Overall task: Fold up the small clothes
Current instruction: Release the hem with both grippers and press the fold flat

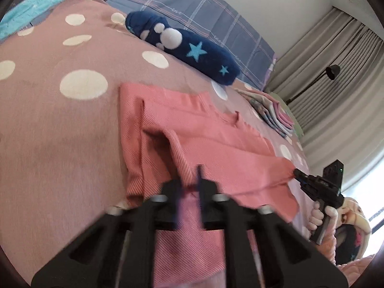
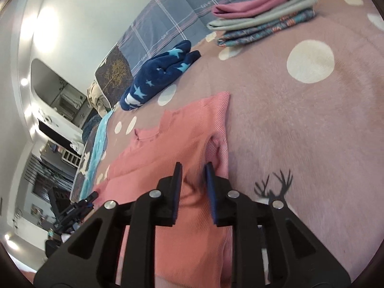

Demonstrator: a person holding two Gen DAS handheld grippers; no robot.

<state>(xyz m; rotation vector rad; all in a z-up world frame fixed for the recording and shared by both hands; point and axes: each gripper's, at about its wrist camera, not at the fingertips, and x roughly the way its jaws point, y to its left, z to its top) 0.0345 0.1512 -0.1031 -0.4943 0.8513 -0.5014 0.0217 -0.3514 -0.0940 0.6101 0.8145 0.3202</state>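
In the left wrist view, the jaws of the left gripper (image 1: 190,180) are pinched tight on a raised fold of the coral-pink knit top (image 1: 192,129), low in the frame. In the right wrist view, the jaws of the right gripper (image 2: 193,175) stand slightly parted with pink fabric bunched between them; whether the pads press on it cannot be told. The top is spread on a pink bedspread (image 1: 60,144) dotted with white. Beyond it, a navy star-patterned garment (image 1: 189,50) is seen, and a stack of folded clothes (image 2: 261,21) at upper right.
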